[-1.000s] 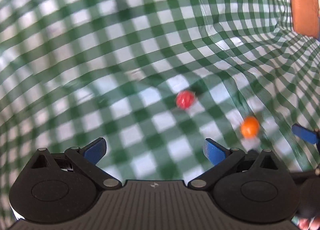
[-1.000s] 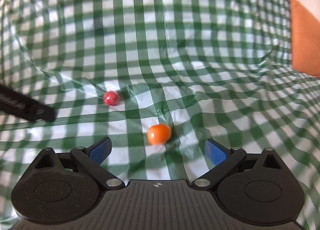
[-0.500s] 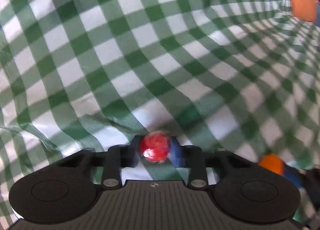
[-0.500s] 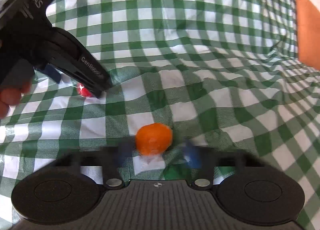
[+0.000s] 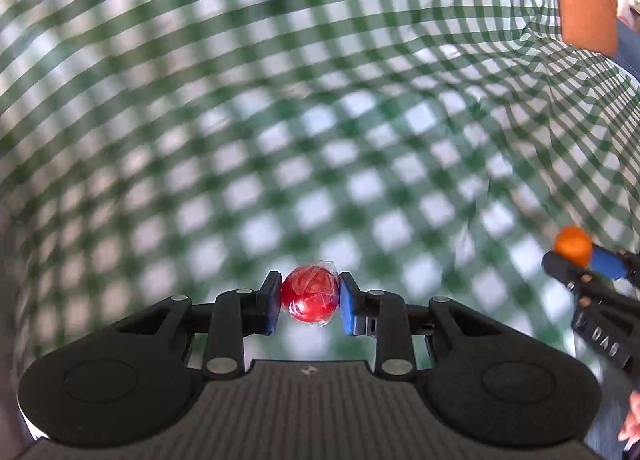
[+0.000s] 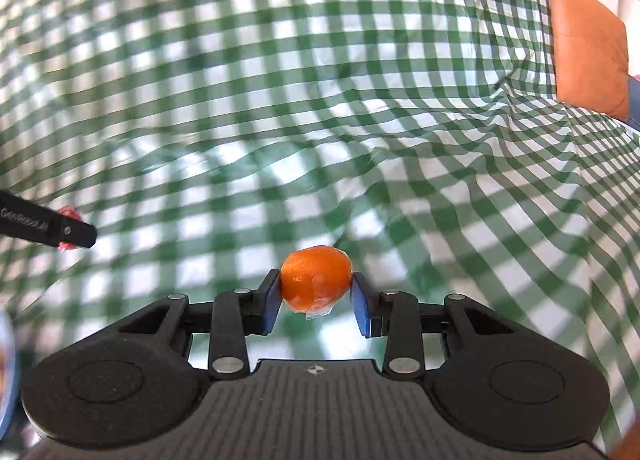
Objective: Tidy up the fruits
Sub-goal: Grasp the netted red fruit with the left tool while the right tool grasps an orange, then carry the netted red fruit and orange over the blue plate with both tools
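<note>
1. One second ago both tongs were spread wide above the checked cloth (image 6: 400, 71), and the two fruits lay on it.
2. Now the left tongs (image 5: 310, 302) are pinching the red fruit (image 5: 310, 295); its thin plastic wrap shows between the blue pads.
3. The right tongs (image 6: 316, 294) are pinching the orange fruit (image 6: 315, 277) in the same way.
4. Both fruits seem to be lifted off the cloth, which is blurred behind them, so I judge the hands are travelling.
5. For the task this means the picking is done for both at once; each fruit must now be carried to its place.
6. At the left border of the right view a pale rim (image 6: 7, 360) appears, perhaps a plate; I cannot tell.
</note>
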A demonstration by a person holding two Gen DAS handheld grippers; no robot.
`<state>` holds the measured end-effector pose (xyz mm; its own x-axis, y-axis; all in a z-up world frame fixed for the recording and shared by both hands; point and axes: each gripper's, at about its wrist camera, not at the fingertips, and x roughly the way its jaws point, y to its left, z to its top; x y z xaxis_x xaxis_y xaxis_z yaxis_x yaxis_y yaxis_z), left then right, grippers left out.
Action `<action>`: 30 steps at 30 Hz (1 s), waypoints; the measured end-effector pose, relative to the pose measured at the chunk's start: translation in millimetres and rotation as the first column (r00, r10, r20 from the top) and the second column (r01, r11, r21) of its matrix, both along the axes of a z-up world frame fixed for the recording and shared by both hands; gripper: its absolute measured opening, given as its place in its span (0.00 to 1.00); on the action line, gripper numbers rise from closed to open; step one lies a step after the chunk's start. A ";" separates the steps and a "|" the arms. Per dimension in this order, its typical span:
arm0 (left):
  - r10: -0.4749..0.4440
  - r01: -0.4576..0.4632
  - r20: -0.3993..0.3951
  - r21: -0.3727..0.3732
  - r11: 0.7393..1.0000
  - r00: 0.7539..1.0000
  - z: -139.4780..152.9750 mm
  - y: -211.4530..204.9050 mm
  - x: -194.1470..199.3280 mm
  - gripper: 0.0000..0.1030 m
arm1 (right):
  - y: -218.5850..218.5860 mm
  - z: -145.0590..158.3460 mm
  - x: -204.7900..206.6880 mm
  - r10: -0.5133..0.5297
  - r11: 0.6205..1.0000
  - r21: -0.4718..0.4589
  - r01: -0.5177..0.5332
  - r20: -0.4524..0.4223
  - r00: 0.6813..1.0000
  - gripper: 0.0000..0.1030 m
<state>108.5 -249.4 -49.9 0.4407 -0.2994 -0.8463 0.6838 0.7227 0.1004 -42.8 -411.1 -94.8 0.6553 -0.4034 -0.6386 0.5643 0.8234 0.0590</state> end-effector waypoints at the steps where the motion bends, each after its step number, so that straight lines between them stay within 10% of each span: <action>1: 0.015 -0.015 -0.003 0.001 1.000 1.000 4.6 17.7 -10.0 0.32 | 14.1 5.7 -10.5 0.017 1.000 0.003 -0.017 -0.007 1.000 0.37; 15: 0.274 -0.275 -0.020 -0.019 0.961 0.961 59.0 250.2 -111.6 0.32 | 196.6 77.1 -60.8 0.347 0.937 0.037 -0.348 0.037 0.937 0.38; 30: 0.370 -0.367 -0.009 -0.141 0.919 0.929 80.9 312.9 -131.6 0.32 | 294.8 102.0 -85.9 0.516 0.856 -0.048 -0.515 0.012 0.856 0.38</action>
<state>-23.1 63.5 31.0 0.5565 -0.2260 -0.7996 0.3657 0.9307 -0.0085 -128.7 -116.4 7.2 0.7913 -0.0293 -0.6107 0.0573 0.9980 0.0263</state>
